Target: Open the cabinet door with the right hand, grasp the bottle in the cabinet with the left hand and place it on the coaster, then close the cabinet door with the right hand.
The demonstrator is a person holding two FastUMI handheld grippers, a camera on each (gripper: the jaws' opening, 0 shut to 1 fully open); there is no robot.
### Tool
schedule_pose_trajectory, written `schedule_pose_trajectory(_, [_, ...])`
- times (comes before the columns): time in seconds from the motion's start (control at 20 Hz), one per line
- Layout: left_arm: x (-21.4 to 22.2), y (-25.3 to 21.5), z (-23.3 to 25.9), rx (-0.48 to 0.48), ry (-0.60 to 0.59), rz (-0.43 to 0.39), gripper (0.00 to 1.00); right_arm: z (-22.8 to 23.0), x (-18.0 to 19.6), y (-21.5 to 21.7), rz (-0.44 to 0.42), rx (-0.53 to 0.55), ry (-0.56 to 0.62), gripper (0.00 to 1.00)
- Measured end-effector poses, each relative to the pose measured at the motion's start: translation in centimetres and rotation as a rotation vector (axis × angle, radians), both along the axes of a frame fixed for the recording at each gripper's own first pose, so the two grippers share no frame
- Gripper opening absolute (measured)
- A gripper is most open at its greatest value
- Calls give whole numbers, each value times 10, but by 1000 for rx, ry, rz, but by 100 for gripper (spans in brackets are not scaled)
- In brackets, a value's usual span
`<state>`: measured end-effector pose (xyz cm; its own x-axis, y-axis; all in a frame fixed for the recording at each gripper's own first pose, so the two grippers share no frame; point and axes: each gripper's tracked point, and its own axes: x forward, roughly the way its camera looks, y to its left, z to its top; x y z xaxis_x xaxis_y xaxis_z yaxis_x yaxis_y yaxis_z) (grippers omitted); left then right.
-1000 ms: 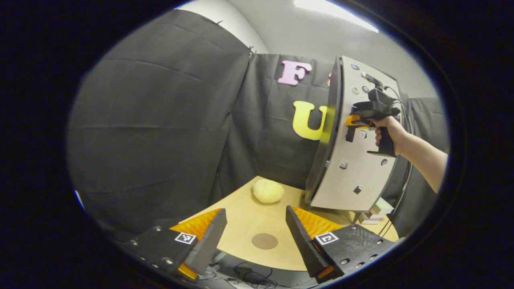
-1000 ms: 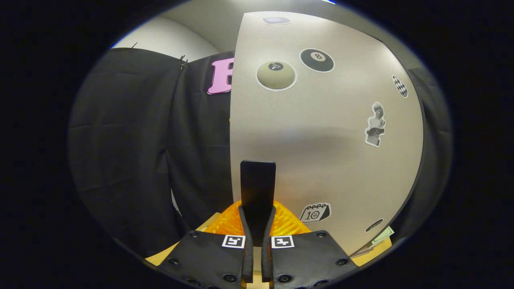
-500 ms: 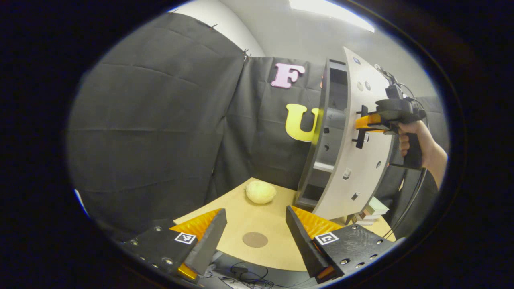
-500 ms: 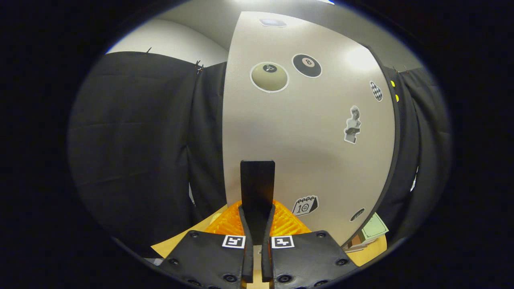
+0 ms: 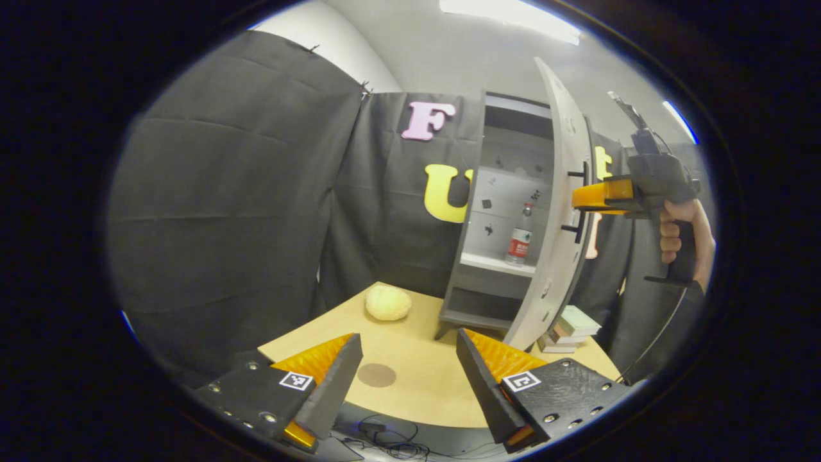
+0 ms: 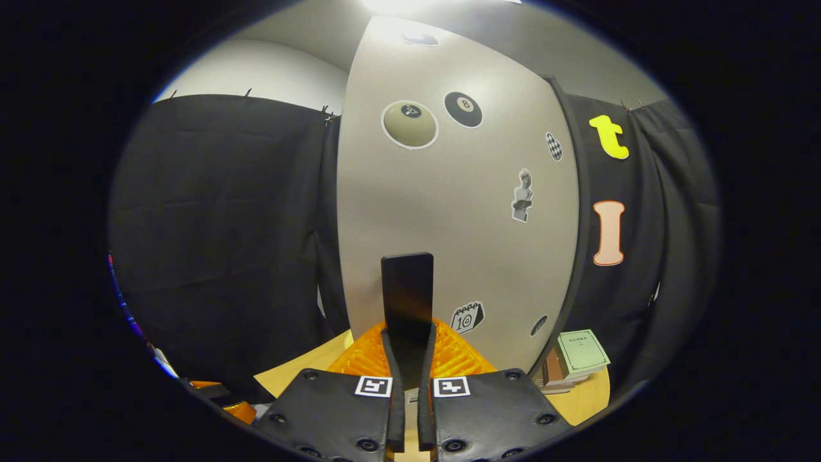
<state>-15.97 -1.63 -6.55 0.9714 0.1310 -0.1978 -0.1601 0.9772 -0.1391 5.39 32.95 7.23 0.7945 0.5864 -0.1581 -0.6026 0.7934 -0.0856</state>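
The bottle (image 5: 518,242) stands upright on the middle shelf of the open cabinet (image 5: 494,212); it looks like clear, light plastic, rigid enough but smooth, so I would grip it across the labelled body rather than the narrow neck. The left gripper view shows that shelf, the coaster (image 5: 376,375) on the worktop (image 5: 417,375) and the left tool (image 5: 408,372) spread wide and empty, whereas the right gripper view faces the cabinet door (image 6: 462,212), with the right tool (image 6: 408,346) clamped on the door's black handle (image 6: 406,292).

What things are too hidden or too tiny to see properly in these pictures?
- Bottle, left gripper view: too small to tell its cap or how full it is.
- Cabinet inside, right gripper view: the open door covers it.
- Book stack, right gripper view: partly behind the door's edge.
- Door handle, right gripper view: its lower end is covered by the right gripper.
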Motion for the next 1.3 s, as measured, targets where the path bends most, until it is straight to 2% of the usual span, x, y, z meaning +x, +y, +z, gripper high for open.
schedule_pose_trajectory(0.2, [-8, -29, 7, 42, 12, -30, 89, 1, -2, -10, -3, 16, 5, 10])
schedule_pose_trajectory(0.55, [-9, -73, 10, 61, 21, -91, 89, 2, -5, -29, -27, 39, 5, 9])
schedule_pose_trajectory(0.7, [-9, -89, 13, 94, 17, -116, 89, 3, -4, -40, -66, 31, -5, 9])
schedule_pose_trajectory(1.0, [2, -125, 8, 74, 25, -163, 89, 5, 1, -66, -149, 33, -16, 8])
schedule_pose_trajectory(1.05, [2, -131, 9, 73, 26, -172, 89, 6, 3, -72, -164, 31, -17, 5])
schedule_pose_trajectory(1.15, [5, -142, 9, 75, 25, -187, 89, 7, 5, -79, -195, 36, -21, 8])
schedule_pose_trajectory(1.3, [8, -156, 13, 78, 22, -200, 89, 5, 4, -80, -198, 70, -8, 7])
